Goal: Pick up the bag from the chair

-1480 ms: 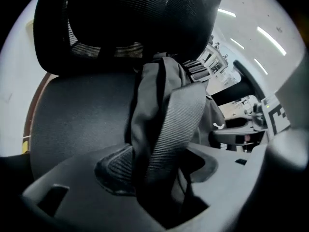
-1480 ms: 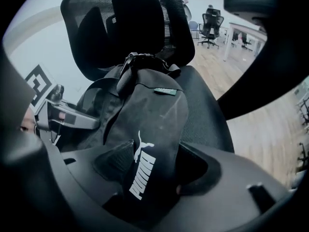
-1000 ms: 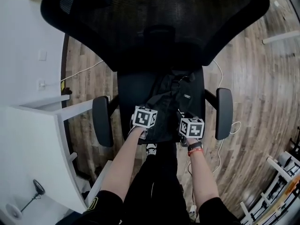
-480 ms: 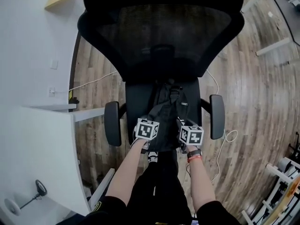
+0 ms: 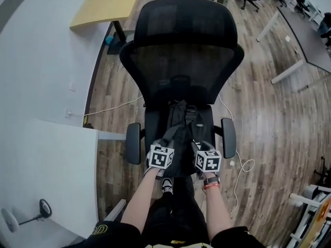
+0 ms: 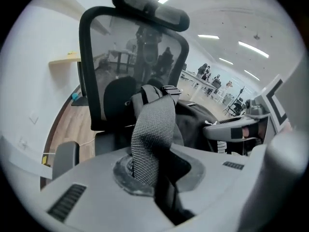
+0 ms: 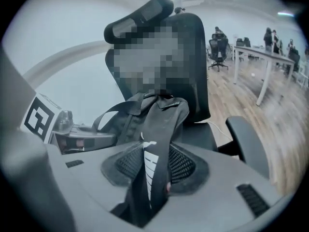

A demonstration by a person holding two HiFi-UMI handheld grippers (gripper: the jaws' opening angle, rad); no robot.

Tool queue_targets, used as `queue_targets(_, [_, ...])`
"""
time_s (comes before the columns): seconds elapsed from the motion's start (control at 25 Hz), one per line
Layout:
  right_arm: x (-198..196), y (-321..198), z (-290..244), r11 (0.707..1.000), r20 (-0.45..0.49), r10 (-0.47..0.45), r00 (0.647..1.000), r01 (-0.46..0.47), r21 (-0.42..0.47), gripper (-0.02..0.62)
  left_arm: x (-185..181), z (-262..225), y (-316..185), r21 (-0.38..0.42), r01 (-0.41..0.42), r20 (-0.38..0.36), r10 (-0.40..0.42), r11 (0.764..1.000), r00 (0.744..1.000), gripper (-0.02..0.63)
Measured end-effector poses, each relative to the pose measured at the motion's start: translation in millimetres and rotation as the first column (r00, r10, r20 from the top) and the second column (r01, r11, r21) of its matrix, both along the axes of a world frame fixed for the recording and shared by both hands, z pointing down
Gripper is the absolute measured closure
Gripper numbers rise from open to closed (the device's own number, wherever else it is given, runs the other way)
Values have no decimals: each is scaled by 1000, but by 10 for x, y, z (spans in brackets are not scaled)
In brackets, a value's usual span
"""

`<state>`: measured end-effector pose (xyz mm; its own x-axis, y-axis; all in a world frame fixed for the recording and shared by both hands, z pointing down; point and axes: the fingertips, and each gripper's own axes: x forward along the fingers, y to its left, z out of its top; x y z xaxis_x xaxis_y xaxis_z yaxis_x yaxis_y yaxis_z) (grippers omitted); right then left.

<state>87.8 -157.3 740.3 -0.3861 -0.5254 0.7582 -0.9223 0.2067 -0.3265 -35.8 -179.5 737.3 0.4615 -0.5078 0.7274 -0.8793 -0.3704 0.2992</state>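
I have both arms stretched forward and down, side by side. The bare left forearm (image 5: 140, 203) and the right forearm (image 5: 216, 213) run nearly parallel toward the near edge of the chair (image 5: 181, 40). The right wrist wears a dark band with a red one (image 5: 211, 181) next to it. The left gripper (image 6: 154, 175) has its jaws closed on a grey woven strap (image 6: 153, 137), which rises out of the pinch and runs away to the bag (image 5: 182, 119). The right gripper (image 7: 152, 180) is clamped the same way on a padded black shoulder strap (image 7: 163, 129) with white stripes printed low on it, right where the pads bite. Both marker cubes sit level, just beside each other, over the front lip of the seat (image 5: 152, 123). The two straps fan out from the grippers to the top of the bag. The bag itself, a black backpack, sits on the seat between the left armrest (image 5: 133, 143) and the right armrest (image 5: 228, 137), with its far end against the base of the mesh backrest. I cannot tell whether its underside has left the cushion. A white desk (image 5: 46, 164) stands to the left, and wooden floor (image 5: 269, 128) spreads out to the right.
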Motion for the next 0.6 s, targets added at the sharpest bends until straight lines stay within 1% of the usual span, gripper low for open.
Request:
queue_targets(0.16, [-12,11,-623,994,-11,-4,1000,5,106,443,9,-624,46,103,9,-6,-8,995,1000,555])
queue_targets(0.32, [-54,-35,-1279,975,-23,-4,1000,9,222,443,-38,-1302,48,211,19,-13,-17,977,1000,555])
queue_targets(0.48, [-124,-40,-1924,943,-12,5,1000,-1,334,443,-89,-1955,98,323,54,-46,-41,945,998,554])
queue_targets(0.6, [-171,-67,-2385,909,-33,-14,999,26,415,443,-122,-2415,109,402,74,-59,-55,913,997,555])
